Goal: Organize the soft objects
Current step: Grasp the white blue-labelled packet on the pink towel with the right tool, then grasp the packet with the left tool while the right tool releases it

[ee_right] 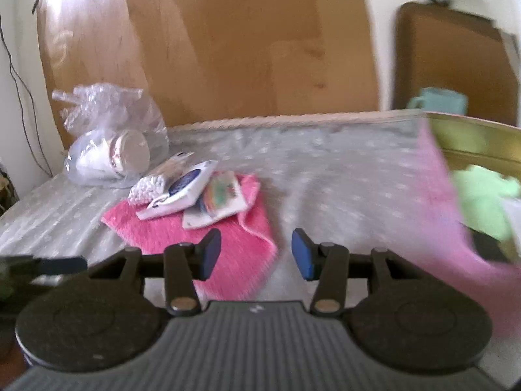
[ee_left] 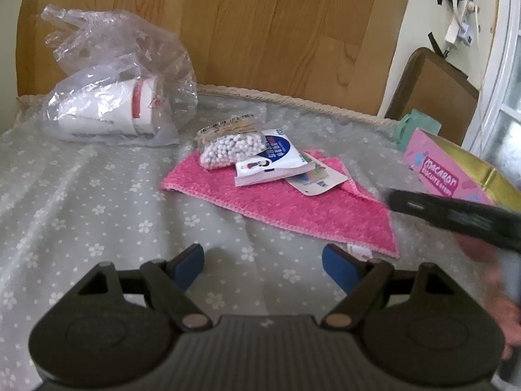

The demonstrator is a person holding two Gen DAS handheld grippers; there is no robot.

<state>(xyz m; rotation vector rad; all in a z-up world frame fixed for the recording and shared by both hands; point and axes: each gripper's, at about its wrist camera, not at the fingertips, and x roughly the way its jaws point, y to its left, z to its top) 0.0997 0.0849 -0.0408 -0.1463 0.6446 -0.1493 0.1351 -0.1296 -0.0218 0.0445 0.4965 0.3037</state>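
A pink towel (ee_left: 293, 208) lies on the grey flowered tablecloth (ee_left: 97, 202). On it rest a bag of cotton swabs (ee_left: 228, 146), a white and blue tissue pack (ee_left: 276, 163) and a flat colourful packet (ee_left: 317, 181). My left gripper (ee_left: 263, 270) is open and empty, just in front of the towel's near edge. My right gripper (ee_right: 255, 257) is open and empty, above the towel's (ee_right: 195, 228) right corner; it shows as a dark blurred bar in the left wrist view (ee_left: 456, 218). The pink box (ee_left: 443, 176) at the right holds a green cloth (ee_right: 482, 202).
A clear plastic bag with paper cups (ee_left: 110, 110) lies at the back left. A teal mug (ee_right: 439, 101) stands behind the box. A wooden board (ee_left: 260, 32) leans behind the table, a brown tray (ee_left: 436, 94) at the right.
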